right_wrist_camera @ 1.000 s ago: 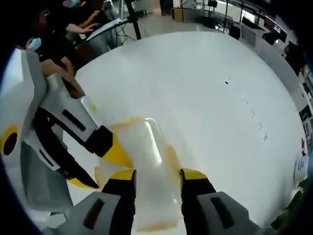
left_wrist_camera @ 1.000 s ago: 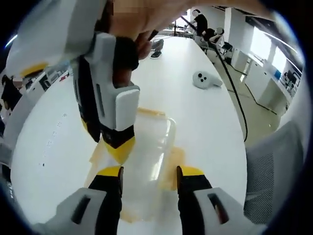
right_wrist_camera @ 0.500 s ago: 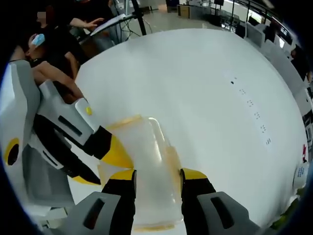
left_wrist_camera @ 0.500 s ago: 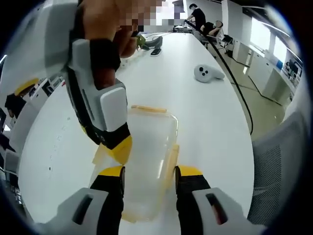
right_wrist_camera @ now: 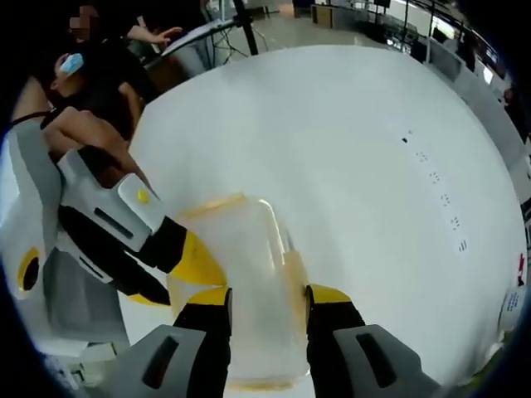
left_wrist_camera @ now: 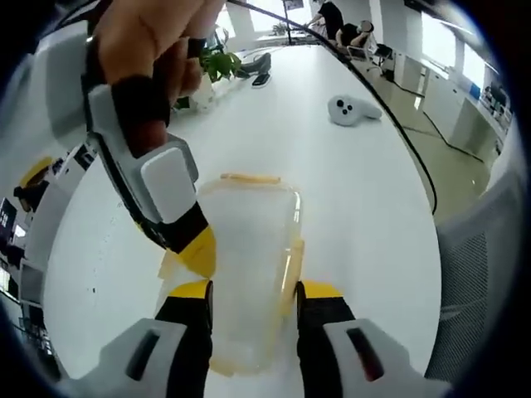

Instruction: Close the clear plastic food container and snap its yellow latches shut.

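The clear plastic container (left_wrist_camera: 249, 249) lies on the white table (left_wrist_camera: 357, 207) with its lid on top. Yellow latches show at its far end (left_wrist_camera: 249, 178) and along its right side (left_wrist_camera: 292, 264). My left gripper (left_wrist_camera: 253, 292) is open, its yellow-tipped jaws standing over the container's near part, one toward each long side. The right gripper's fingertip (left_wrist_camera: 196, 250) touches the container's left edge. In the right gripper view, my right gripper (right_wrist_camera: 265, 300) is open over the same container (right_wrist_camera: 249, 274), and the left gripper's fingertip (right_wrist_camera: 196, 262) rests at its left side. Whether any latch is snapped cannot be told.
A white controller (left_wrist_camera: 352, 110), a dark object (left_wrist_camera: 261, 80) and a potted plant (left_wrist_camera: 217, 63) lie farther along the table. A black cable (left_wrist_camera: 406, 141) runs past its right edge, beside a mesh chair (left_wrist_camera: 473, 282). A person's hand (left_wrist_camera: 153, 41) holds the right gripper. People (right_wrist_camera: 99, 75) sit beyond.
Both views have shifted slightly as the hands moved. In the left gripper view the right gripper's body sits farther left and higher. The container stays under both pairs of jaws.
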A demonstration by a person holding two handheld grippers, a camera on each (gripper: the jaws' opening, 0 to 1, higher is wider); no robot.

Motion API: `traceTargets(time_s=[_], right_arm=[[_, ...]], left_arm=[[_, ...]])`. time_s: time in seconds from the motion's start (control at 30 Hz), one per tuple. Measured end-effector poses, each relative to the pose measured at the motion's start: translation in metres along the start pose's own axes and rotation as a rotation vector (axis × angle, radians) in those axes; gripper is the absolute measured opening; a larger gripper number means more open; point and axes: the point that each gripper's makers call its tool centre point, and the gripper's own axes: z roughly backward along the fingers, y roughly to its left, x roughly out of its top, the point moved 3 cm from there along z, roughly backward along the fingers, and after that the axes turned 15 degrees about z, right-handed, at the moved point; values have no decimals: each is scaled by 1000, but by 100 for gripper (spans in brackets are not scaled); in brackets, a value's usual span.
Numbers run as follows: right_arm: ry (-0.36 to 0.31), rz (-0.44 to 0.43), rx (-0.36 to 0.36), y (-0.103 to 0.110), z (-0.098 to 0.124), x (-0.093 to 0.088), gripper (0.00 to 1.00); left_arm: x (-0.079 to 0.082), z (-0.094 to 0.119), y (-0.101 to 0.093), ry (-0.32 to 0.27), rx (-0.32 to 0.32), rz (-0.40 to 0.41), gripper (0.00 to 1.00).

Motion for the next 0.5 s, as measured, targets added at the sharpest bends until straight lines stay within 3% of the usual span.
traceTargets(time_s=[0.3,0.5], right_arm=[[27,-1,14,-1,-2,1,32],[32,-2,18,0,-2,0,32]], left_arm=[[0,-1,1,11,12,5,36],[-1,-1,1,-17,4,5,36]])
